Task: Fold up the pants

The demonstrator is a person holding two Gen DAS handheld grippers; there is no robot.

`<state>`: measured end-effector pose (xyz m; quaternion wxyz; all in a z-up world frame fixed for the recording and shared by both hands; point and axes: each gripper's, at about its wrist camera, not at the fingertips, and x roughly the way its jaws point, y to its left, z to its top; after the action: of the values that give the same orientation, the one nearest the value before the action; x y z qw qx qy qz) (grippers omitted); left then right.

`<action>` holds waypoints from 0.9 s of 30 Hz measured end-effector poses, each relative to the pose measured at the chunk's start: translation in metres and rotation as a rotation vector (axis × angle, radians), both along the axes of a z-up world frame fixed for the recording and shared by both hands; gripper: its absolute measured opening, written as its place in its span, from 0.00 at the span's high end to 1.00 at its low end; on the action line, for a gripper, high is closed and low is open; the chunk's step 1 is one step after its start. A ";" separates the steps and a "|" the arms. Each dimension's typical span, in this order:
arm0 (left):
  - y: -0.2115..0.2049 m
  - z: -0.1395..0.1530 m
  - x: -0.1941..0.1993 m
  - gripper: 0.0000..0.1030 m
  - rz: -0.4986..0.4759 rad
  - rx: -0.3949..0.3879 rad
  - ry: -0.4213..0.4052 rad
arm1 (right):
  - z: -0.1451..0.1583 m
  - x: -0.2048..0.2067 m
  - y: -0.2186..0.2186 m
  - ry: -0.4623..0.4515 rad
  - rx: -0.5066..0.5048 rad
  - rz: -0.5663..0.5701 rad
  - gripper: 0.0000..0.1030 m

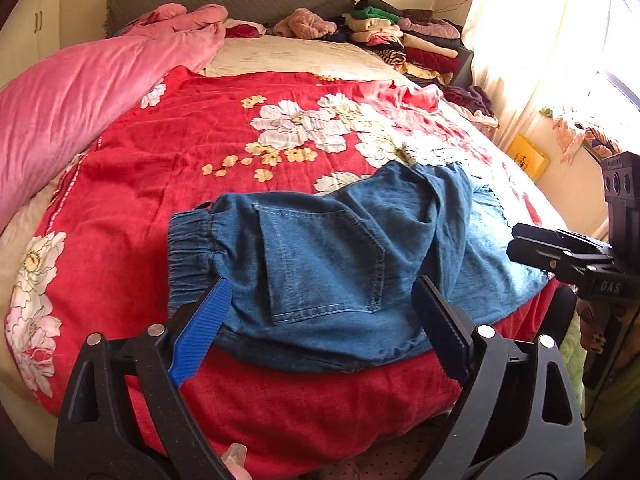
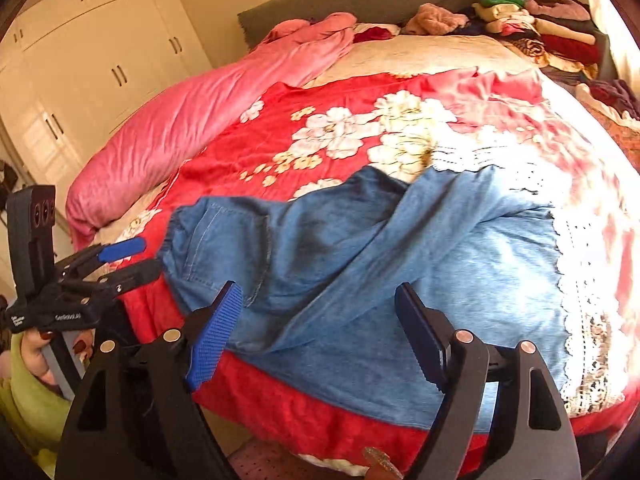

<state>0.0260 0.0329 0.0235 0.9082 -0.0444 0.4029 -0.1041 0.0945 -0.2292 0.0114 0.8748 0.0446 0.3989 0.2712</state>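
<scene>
Both claws [image 1: 320, 308] [image 2: 320, 320] wide apart, just above pants [image 1: 340, 248] [image 2: 360, 264].

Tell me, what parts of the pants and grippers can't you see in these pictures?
- Pants hem: in the left view, the far end is washed out by window glare.
- Pants lace edge: in the right view, glare blurs its pattern.
- Right gripper: in the left view, the frame edge cuts off its body.
- Pants underside: hidden against the red blanket.

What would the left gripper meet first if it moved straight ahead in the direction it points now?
Most likely the pants: the left gripper, jaws open, points at the pocket area. How far off the cloth lies is unclear.
</scene>
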 end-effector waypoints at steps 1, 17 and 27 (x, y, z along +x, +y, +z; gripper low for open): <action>-0.003 0.000 0.000 0.16 -0.007 0.001 -0.001 | 0.000 0.001 -0.005 0.000 0.000 -0.013 0.24; -0.075 -0.033 0.025 0.15 -0.199 -0.075 0.098 | 0.004 0.049 -0.049 0.003 -0.054 -0.173 0.24; -0.105 -0.051 0.055 0.19 -0.259 -0.138 0.165 | 0.002 0.114 -0.038 0.037 -0.101 -0.185 0.24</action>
<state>0.0811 -0.0722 -0.0279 0.8458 -0.0626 0.4705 -0.2437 0.2086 -0.2674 0.0136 0.8897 0.0422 0.4223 0.1683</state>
